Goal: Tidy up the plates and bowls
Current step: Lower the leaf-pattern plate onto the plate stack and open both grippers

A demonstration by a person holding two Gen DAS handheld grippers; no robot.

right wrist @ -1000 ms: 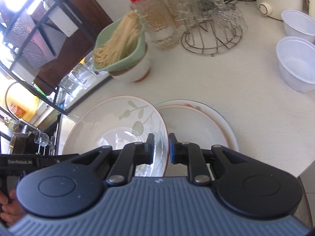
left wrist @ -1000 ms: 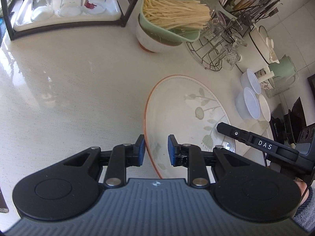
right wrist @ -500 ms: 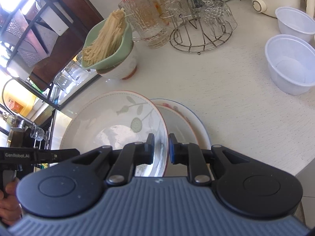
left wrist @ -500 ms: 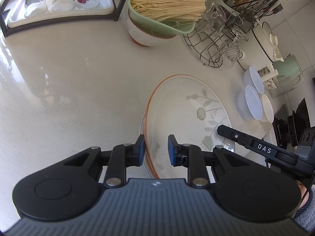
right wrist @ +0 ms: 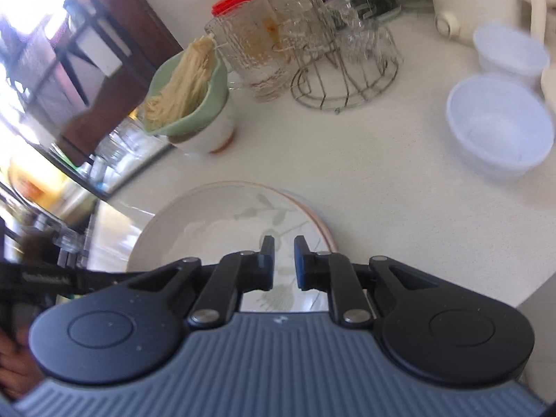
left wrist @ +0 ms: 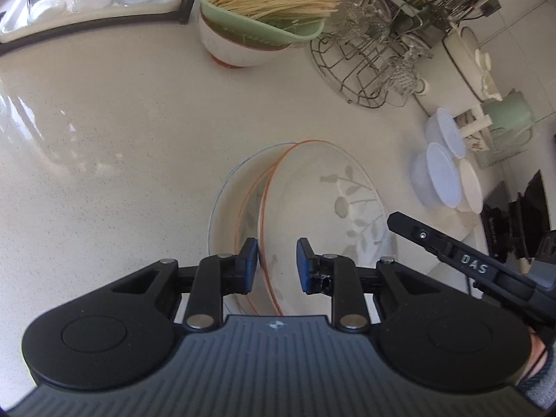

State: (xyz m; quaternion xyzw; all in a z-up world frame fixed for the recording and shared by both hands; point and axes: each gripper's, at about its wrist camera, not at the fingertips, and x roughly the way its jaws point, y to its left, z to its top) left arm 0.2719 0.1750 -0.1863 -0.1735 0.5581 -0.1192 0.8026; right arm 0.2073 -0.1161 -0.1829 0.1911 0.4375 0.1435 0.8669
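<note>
Leaf-patterned plate (left wrist: 333,187) now over stacked plates (left wrist: 226,201)

Glossy glazed ceramic plate (left wrist: 333,187), polished speckled stone counter (left wrist: 114,132), wire metal rack (left wrist: 361,69), translucent plastic bowls (right wrist: 500,128)

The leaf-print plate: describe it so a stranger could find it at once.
Start at the pale stone counter, then look below the green strainer of noodles. There a small stack of plates sits. The leaf-print plate is the top one, orange-rimmed with grey-green leaves; the plate beneath it has a blue rim.
</note>
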